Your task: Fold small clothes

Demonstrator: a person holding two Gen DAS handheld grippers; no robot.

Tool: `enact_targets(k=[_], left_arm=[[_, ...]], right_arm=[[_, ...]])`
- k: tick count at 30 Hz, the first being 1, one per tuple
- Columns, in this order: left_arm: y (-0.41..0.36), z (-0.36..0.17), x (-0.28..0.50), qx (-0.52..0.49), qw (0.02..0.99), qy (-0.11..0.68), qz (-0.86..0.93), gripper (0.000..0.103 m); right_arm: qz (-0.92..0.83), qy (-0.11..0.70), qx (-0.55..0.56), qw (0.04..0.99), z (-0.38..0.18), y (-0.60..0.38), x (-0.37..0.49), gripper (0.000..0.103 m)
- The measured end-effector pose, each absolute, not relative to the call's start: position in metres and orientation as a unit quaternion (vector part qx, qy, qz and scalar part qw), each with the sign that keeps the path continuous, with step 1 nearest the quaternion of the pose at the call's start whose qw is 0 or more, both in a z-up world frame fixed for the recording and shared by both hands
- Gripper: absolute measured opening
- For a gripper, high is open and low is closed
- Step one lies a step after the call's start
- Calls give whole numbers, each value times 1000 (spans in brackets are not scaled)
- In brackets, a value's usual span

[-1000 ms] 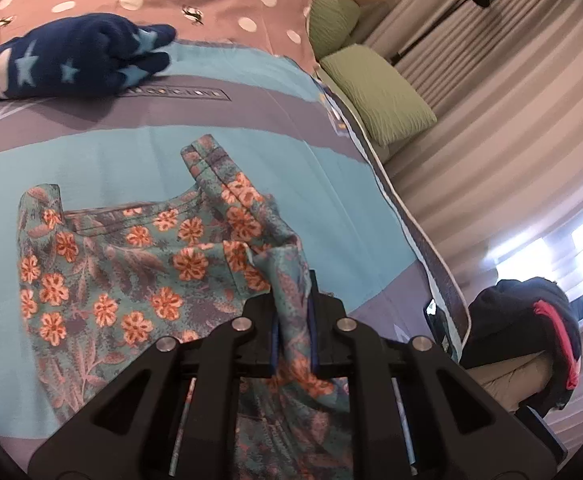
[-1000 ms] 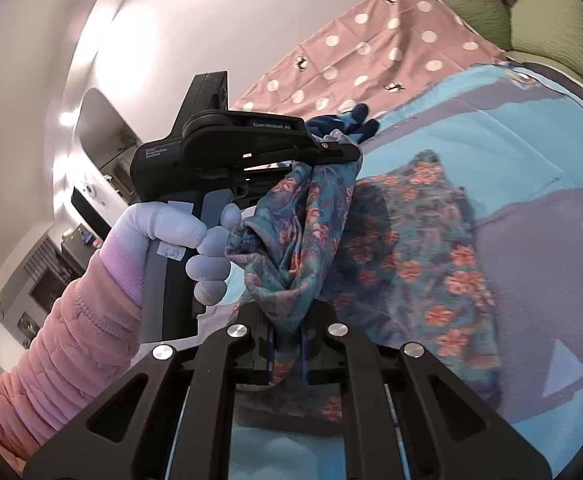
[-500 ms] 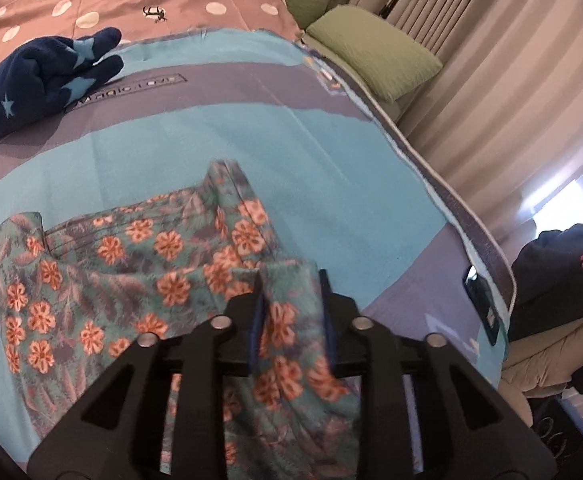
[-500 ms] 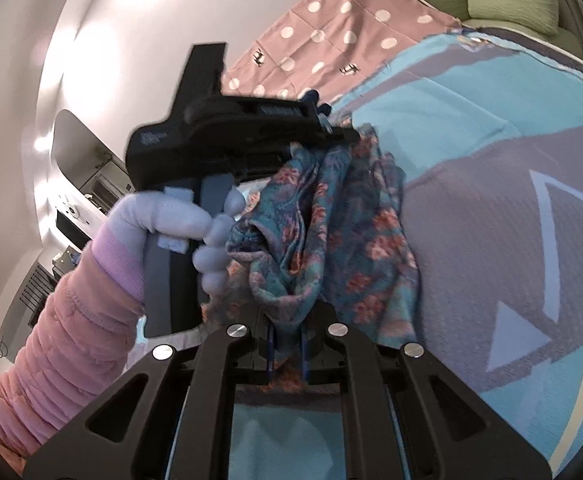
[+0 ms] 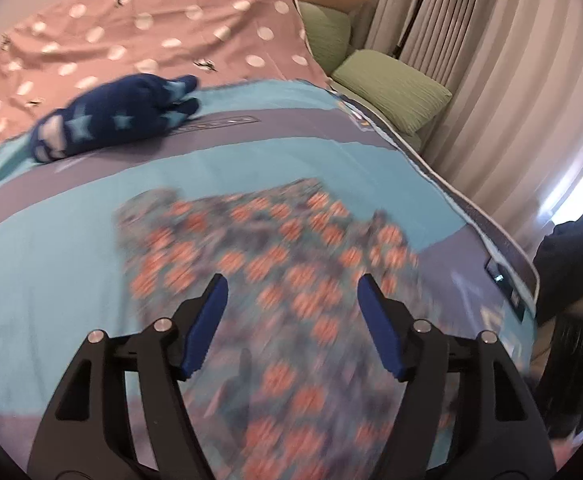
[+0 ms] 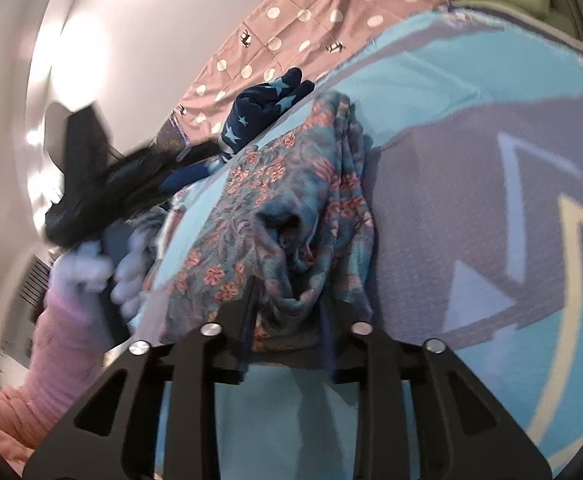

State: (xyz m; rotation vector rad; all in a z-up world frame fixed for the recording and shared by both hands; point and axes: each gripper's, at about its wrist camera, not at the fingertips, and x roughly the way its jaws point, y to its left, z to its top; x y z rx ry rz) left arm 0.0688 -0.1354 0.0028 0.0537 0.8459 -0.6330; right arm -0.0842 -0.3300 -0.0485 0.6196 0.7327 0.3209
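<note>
— Floral garment [image 5: 291, 264]: lying on the teal-and-grey blanket [image 5: 71, 264], spreading out flat in the left wrist view, though blurring there. Bunching into loose folds at its near end in the right wrist view [image 6: 291, 216].

— Resting on what, going from the biggest down?

— Covering the bed, that blanket, with grey bands and pale triangles printed on it [image 6: 471, 208]. Lying beyond it, a pink polka-dot sheet [image 5: 163, 28]. Hanging along the right side, pale curtains [image 5: 511, 80]. Sitting at the head of the bed, green pillows [image 5: 391, 88]. Piling up off the bed's right edge, dark clothing [image 5: 571, 256].

— And the other small piece?

— Navy star-patterned garment [image 5: 115, 120]: lying bundled near the blanket's far edge, well apart from the floral one in the left wrist view, close behind it in the right wrist view [image 6: 267, 108].

— The tongs?

— Left gripper [image 5: 291, 312]: gaping wide, gripping nothing, hovering over the floral cloth with blue pads [image 5: 207, 328] showing. Appearing blurred at left in the right wrist view [image 6: 131, 176], with a white-gloved hand [image 6: 103, 276] in a pink sleeve wrapping its handle. Right gripper [image 6: 287, 340]: standing partly parted, flanking the garment's bunched near edge without pinching it.
</note>
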Motion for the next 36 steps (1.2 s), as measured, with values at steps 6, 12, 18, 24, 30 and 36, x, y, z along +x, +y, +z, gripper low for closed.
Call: enact_targets(k=[6, 12, 18, 24, 30, 36], left_arm=[[-68, -1, -7, 48, 884, 381, -267, 73], [-48, -27, -60, 75, 871, 405, -268, 75], [-52, -59, -68, 91, 873, 417, -237, 75], [-59, -53, -63, 73, 882, 403, -232, 75], [-53, -70, -64, 106, 885, 413, -188, 73], [-48, -65, -69, 101, 880, 416, -204, 53]], right_arm=[[142, 339, 273, 889, -37, -333, -87, 33], [140, 339, 254, 895, -34, -328, -83, 33], [153, 361, 236, 889, -49, -317, -75, 33], [134, 331, 250, 900, -30, -332, -81, 5], [97, 381, 247, 886, -54, -346, -74, 4], [106, 380, 253, 884, -49, -357, -84, 22]])
